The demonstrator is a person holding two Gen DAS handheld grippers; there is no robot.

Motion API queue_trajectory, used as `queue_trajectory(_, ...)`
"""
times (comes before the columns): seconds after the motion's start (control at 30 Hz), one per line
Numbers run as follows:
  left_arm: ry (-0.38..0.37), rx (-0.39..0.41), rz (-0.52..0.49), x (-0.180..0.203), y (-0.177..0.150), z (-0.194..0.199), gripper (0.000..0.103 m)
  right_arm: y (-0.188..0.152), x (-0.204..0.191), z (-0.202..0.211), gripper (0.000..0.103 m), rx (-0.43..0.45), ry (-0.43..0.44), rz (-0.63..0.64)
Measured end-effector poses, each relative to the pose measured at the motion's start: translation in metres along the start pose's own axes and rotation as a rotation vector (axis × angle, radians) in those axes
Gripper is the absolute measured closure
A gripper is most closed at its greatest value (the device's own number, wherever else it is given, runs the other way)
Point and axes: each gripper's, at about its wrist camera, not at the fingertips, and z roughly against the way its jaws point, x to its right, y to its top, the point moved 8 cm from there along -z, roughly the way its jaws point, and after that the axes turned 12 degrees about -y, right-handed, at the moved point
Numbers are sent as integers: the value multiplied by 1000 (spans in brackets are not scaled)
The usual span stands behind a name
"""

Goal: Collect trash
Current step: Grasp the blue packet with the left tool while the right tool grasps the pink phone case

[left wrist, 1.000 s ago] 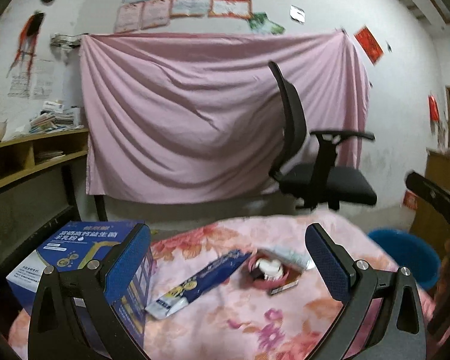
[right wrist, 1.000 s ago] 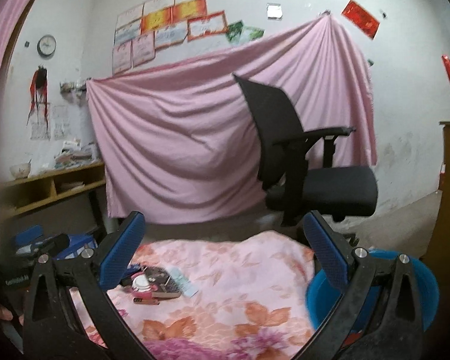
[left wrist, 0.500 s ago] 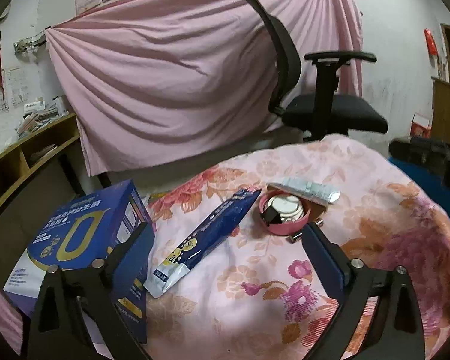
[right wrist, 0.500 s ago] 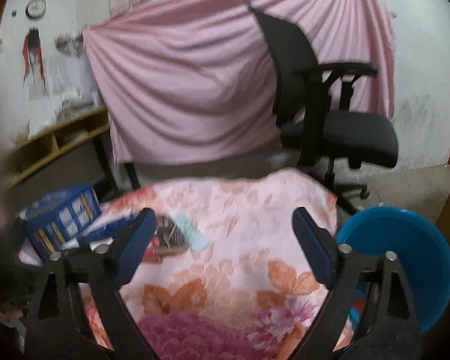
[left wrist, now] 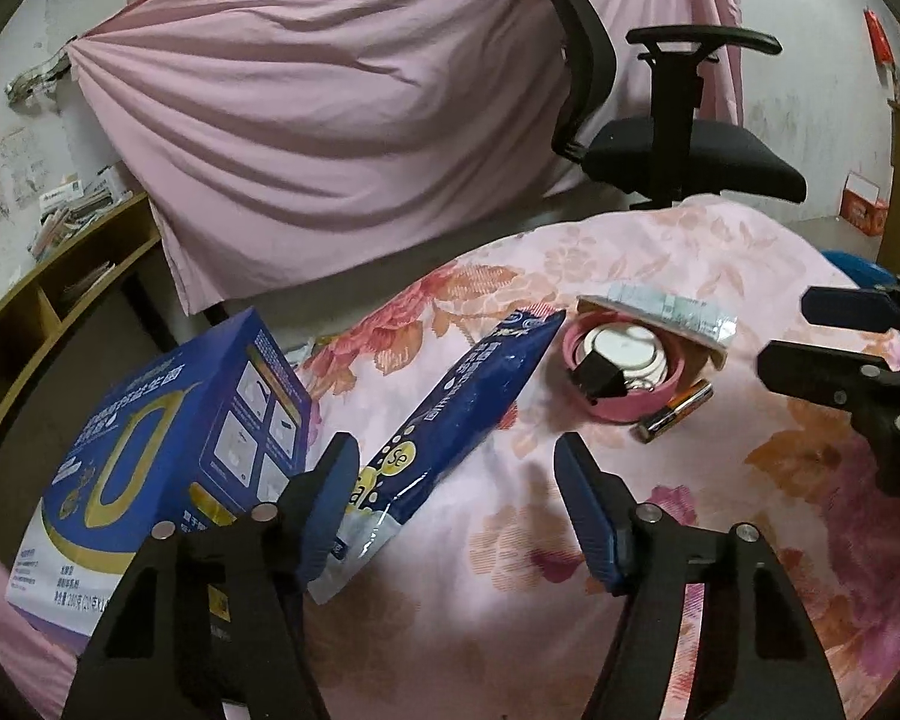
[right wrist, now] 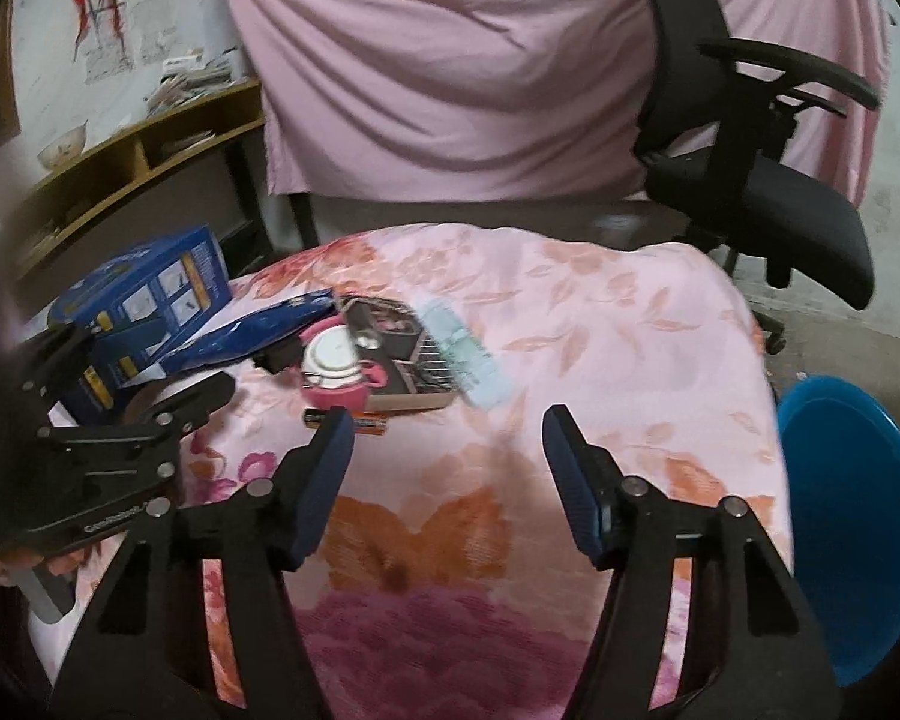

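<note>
Both tongs have been lowered toward the littered floral cloth [left wrist: 660, 276], the left gripper [left wrist: 456, 504] and right gripper [right wrist: 447, 468] closing, still empty, the left aimed at the blue sachet [left wrist: 450, 414].

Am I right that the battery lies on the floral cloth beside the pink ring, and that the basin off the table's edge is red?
Not quite: the basin is blue, as the right wrist view shows. The battery does lie on the floral cloth beside the pink ring.
</note>
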Motion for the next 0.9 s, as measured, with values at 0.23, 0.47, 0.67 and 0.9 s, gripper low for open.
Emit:
queue_trajectory(0.23, 13, -64, -36, -5, -6, -13, 43, 4, -14, -18, 21, -36, 1, 24)
queue_trajectory(0.47, 1, -90, -15, -10, -8, -19, 56, 9, -20, -30, 30, -61, -6, 46)
queue_trajectory(0.67, 15, -87, -2, -16, -7, -19, 79, 7, -21, -33, 52, -71, -11, 55)
queue_trajectory(0.9, -6, -49, 13, -17, -3, -13, 94, 9, -11, -27, 60, -54, 5, -6)
